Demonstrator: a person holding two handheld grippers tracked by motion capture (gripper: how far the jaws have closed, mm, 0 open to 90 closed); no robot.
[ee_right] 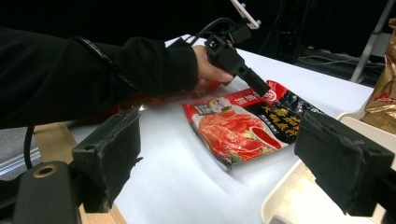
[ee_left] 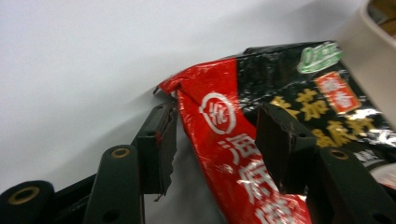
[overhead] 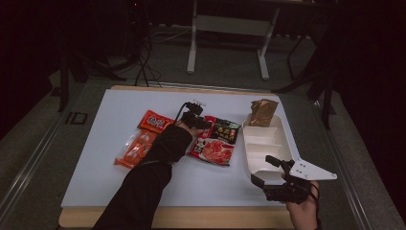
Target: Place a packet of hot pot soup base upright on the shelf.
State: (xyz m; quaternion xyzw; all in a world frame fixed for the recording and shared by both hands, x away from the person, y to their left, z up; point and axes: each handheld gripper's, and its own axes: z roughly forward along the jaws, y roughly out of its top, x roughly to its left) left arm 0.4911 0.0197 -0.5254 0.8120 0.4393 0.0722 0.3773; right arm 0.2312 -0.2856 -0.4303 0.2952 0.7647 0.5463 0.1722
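A red-and-black food packet (overhead: 216, 141) lies flat in the middle of the white table top. My left gripper (overhead: 202, 123) reaches its far left corner from a black-sleeved arm. In the left gripper view the jaws of this gripper (ee_left: 219, 140) stand open on either side of the packet (ee_left: 243, 154), whose red corner lies in the gap. My right gripper (overhead: 264, 171) hovers open over the near end of a white compartment tray (overhead: 245, 148). In its own view the right gripper (ee_right: 224, 163) is wide apart with nothing between, and the left gripper (ee_right: 259, 86) touches the packet (ee_right: 238, 128).
Two orange packets (overhead: 154, 121) (overhead: 134, 149) lie left of the arm. A brown packet (overhead: 263, 111) stands at the tray's far end. The tray wall (ee_left: 369, 51) is close to the right of the red-and-black packet. A metal stand's legs are on the floor beyond the table.
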